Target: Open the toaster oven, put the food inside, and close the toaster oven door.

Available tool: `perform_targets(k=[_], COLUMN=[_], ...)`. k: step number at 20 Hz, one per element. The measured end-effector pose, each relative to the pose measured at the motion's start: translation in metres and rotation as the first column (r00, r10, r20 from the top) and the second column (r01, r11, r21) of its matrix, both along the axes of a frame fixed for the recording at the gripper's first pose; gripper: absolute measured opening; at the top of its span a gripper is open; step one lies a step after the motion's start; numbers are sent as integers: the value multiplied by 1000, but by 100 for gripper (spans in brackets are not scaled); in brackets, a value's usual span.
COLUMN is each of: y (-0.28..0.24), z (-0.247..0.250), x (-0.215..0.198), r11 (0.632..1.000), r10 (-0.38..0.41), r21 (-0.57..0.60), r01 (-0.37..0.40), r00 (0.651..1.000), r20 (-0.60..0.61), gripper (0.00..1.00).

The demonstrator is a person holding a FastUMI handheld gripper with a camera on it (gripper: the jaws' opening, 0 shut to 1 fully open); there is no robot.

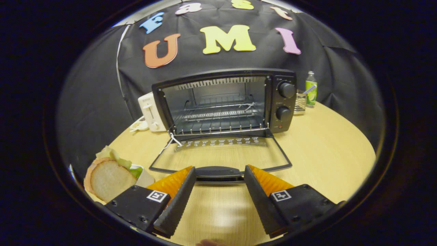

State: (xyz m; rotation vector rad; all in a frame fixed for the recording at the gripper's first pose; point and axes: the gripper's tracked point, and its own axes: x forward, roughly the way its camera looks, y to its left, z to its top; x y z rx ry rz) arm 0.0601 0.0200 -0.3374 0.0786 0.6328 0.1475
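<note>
Toaster oven (225,102) door (222,155) down, gripper (220,174) spread apart at its handle (218,172), sandwich (107,177) beside.

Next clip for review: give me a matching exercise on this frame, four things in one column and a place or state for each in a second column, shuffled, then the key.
Things:
1. toaster oven door
2. sandwich
3. green bottle
4. gripper

Places or states:
A. beyond the oven's knob side, near the booth wall
B. open, fingers apart, holding nothing
C. folded down flat on the table, handle just ahead of the fingers
D. on the table beside the left finger, outside the oven

Pairs: 1-C, 2-D, 3-A, 4-B
</note>
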Motion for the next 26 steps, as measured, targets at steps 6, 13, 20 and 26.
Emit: perform_targets(k=[6, 13, 20, 26], y=[23, 96, 133, 139], z=[61, 97, 64, 48], x=[6, -34, -54, -64], r11=[985, 926, 924, 942], r10=[168, 372, 382, 334], r21=[53, 182, 198, 195], r01=[-165, -330, -328, -272], r00=[984, 876, 758, 716], r20=[-67, -307, -528, -613], gripper=[94, 96, 89, 78])
